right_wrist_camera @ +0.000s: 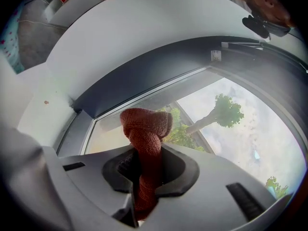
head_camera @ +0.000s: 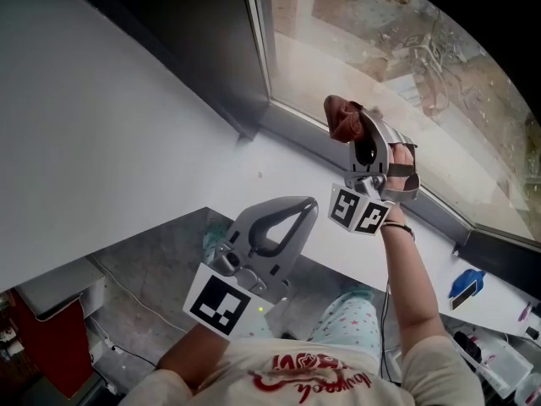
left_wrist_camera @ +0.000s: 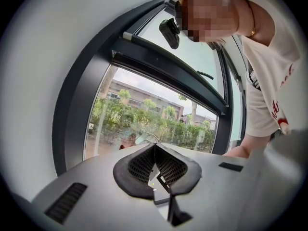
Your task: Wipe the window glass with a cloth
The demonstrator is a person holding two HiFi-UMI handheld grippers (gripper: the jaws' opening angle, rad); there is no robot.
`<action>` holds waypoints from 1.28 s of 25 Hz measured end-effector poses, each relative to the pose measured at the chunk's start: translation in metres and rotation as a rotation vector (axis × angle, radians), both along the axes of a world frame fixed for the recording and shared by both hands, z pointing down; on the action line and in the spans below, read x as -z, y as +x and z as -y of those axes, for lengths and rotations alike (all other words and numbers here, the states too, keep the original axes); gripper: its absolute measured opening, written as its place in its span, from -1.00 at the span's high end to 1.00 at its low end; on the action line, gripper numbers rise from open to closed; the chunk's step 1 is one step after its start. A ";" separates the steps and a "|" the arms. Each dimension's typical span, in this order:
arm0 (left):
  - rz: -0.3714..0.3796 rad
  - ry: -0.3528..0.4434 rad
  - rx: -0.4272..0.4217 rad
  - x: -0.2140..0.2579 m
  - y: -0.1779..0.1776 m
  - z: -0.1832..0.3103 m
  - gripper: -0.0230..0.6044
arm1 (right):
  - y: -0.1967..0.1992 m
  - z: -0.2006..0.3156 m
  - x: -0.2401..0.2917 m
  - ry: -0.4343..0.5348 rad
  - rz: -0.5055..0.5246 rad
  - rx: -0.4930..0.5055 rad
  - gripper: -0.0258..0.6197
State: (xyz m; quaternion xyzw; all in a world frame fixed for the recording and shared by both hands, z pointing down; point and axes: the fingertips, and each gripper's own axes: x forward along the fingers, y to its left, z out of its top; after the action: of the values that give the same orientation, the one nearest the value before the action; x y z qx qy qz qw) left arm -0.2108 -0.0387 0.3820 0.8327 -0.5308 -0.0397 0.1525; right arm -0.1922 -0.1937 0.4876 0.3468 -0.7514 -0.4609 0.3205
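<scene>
The right gripper (head_camera: 358, 139) is clamped on a rust-red woven cloth (head_camera: 341, 117). The cloth's bunched end juts past the jaws, lengthwise along them, toward the clear window glass (head_camera: 406, 49) near its lower pane edge; whether they touch is unclear. The left gripper (head_camera: 297, 211), jaws together on nothing, hangs well back from the glass, so the right one looks better placed to wipe.

Bright daylight comes through the large dark-framed window glass (head_camera: 406, 66) and lights the plain white wall (head_camera: 101, 125) evenly, with soft shadows. Both gripper views curve strongly into black round edges, where the pale cloudy sky (right_wrist_camera: 250, 129) looks washed out.
</scene>
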 end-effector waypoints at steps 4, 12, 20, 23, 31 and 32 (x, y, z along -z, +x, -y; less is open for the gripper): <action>-0.003 -0.007 0.000 -0.003 -0.001 -0.001 0.86 | -0.002 0.001 -0.017 -0.004 -0.023 0.006 0.69; -0.009 -0.028 0.008 -0.017 -0.009 -0.004 0.86 | -0.012 0.003 -0.055 -0.066 -0.022 -0.018 0.69; -0.005 -0.028 0.035 -0.012 -0.015 -0.007 0.86 | -0.011 0.003 -0.062 -0.048 -0.035 -0.020 0.69; 0.002 -0.036 0.027 -0.016 -0.015 -0.008 0.86 | -0.012 0.002 -0.074 -0.069 -0.044 -0.023 0.69; 0.002 -0.048 0.034 -0.023 -0.018 -0.005 0.86 | -0.016 0.003 -0.104 -0.094 -0.064 -0.035 0.69; 0.002 -0.050 0.034 -0.024 -0.019 -0.005 0.86 | -0.017 0.003 -0.108 -0.098 -0.068 -0.037 0.69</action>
State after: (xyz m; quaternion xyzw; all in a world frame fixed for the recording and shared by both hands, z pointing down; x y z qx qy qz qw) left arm -0.2293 -0.0334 0.4060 0.8195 -0.5460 -0.0280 0.1720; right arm -0.2089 -0.1965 0.5953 0.3288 -0.7551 -0.4290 0.3710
